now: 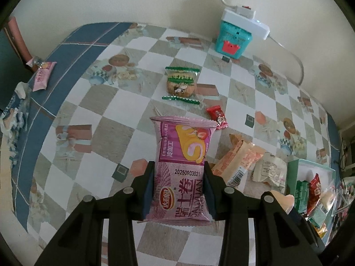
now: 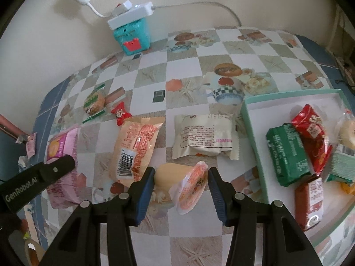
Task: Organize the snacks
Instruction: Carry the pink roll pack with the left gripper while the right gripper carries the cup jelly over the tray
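Snacks all over a checkered table (image 1: 137, 51) right now. Left gripper (image 1: 178, 190) has its jaws narrowed down and clamped on a pink roll pack (image 1: 183, 166), pads pressing both long edges, pack lifted clear of the cloth. Right gripper (image 2: 180, 190) is squeezing a jelly cup (image 2: 186, 184) lying sideways, orange lid (image 2: 192, 188) facing the camera, jaws about mid-width with the pads touching base and lid rim.

On the table past the left one: a cookie pack (image 1: 181, 84) with green crimped ends, a small red candy (image 1: 217, 115) just beside it, then an orange wrapper (image 1: 235, 161) and a cream wrapper (image 1: 269, 170) near the lower right. Another pink pack (image 1: 43, 76) sits way off at the far left edge.

Green box (image 2: 250, 119) is to the right of the right gripper, already holding a green pack (image 2: 286, 153), a red pack (image 2: 310, 130), a red stick (image 2: 310, 201) and more I can't make out. Teal toy (image 2: 133, 37) with a power strip (image 2: 131, 14) on top sits by the wall.
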